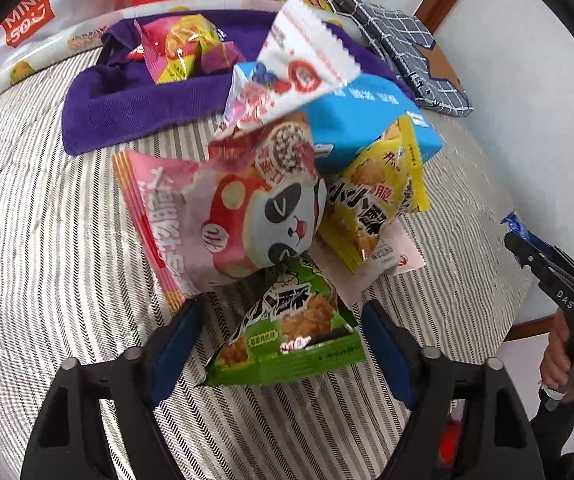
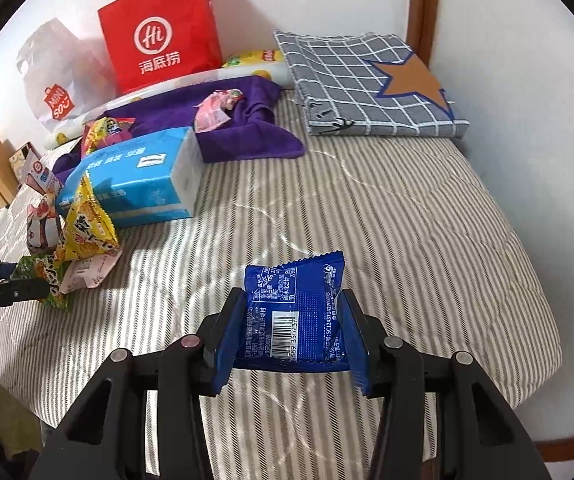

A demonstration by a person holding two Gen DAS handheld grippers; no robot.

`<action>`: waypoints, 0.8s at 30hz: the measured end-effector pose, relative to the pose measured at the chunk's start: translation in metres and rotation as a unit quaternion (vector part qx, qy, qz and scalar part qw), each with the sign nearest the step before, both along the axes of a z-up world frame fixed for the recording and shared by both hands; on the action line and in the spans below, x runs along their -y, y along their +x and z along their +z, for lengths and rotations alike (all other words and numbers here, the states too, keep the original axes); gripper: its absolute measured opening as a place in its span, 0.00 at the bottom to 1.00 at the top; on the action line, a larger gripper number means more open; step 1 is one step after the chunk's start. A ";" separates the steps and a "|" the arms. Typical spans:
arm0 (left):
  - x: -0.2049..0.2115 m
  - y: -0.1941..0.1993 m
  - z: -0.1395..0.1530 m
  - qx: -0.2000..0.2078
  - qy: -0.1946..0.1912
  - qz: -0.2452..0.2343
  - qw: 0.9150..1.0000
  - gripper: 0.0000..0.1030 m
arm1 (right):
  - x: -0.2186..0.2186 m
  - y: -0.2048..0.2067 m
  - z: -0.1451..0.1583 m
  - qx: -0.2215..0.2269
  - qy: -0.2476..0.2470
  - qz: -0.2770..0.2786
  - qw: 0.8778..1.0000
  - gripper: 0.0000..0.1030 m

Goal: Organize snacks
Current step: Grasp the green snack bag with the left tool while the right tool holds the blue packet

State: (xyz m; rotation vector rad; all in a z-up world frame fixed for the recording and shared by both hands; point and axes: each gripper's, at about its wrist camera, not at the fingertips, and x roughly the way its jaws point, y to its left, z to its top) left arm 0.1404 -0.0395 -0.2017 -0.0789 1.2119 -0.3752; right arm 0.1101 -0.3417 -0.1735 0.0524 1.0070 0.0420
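Plainly, from the left wrist view, we have our left gripper standing apart around the near end of the green snack packet, the blue pads either side of it with a gap showing on both sides, so nothing is pinched yet. That green packet lies at the near edge of a loose heap beside the blue tissue pack: the pink panda packet overlaps its far end, and the yellow packet leans against the tissue pack just to the right. We judge the main risk to be here: if we close and lift while the panda packet rests on the green one, the heap could be dragged or toppled, and a grip on only the crimped end may let the slippery film slide out. A white sachet sits tilted on top of the tissue pack and looks ready to slide off if the pile is jostled. From the right wrist view, our right gripper is clamped on the blue snack packet, held across its width above the striped bedcover, well apart from the tissue pack and nearer the camera. The pads squeeze a puffed pouch, so we think too firm a hold could crush what is inside, and too loose a one could drop it. With both hands near the same bed, they could also knock each other if the right one swings toward the heap.
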 end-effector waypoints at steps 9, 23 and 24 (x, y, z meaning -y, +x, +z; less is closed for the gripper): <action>-0.007 -0.007 0.006 0.002 -0.019 -0.012 1.000 0.45 | 0.000 -0.004 0.001 0.005 0.004 -0.006 1.000 0.45; -0.038 -0.035 0.034 0.021 -0.053 -0.032 0.998 0.29 | -0.029 0.004 0.010 0.016 0.009 0.020 1.000 0.45; -0.039 -0.036 0.034 0.020 -0.055 -0.033 0.998 0.29 | -0.032 0.004 0.011 0.017 0.008 0.023 1.000 0.45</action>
